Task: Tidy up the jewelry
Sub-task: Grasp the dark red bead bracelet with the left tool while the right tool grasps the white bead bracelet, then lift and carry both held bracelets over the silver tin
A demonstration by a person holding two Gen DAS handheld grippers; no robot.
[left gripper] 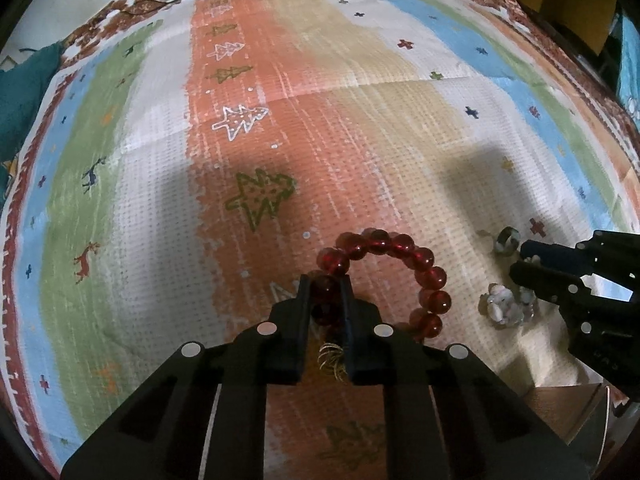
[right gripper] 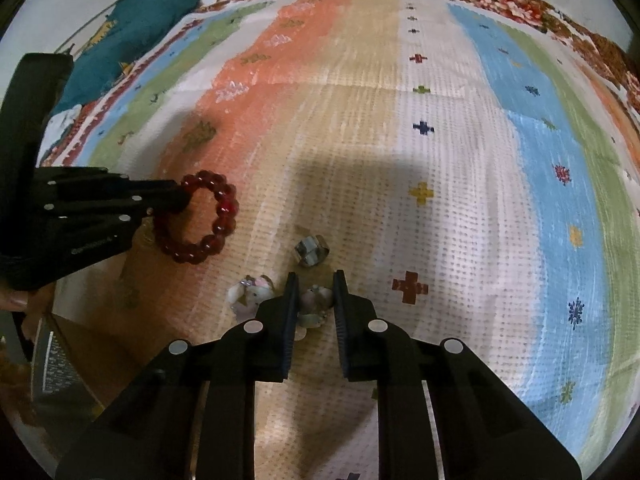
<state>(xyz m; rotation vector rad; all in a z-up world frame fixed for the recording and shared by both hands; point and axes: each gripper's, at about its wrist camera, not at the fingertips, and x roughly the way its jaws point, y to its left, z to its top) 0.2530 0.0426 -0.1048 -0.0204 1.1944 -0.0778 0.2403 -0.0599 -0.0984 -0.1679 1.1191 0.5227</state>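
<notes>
On the mat (right gripper: 460, 240), the bracelet (right gripper: 208, 220) lies left of the ring (right gripper: 312, 250) and stone pieces (right gripper: 250, 294).

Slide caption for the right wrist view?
Right gripper straddles a pale stone earring on the patterned cloth; left gripper holds the red bead bracelet.

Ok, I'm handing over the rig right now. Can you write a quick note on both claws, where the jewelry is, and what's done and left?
Left claw: shut on the red bead bracelet, which hangs from it over the patterned cloth.
Right claw: jaws straddle a pale stone earring; grip not confirmed.
A second pale earring lies left of it, a silver ring just ahead.
A gold coil piece lies under the left claw.
Done: bracelet picked up. Left: place it, then the earrings, ring and coil.
</notes>
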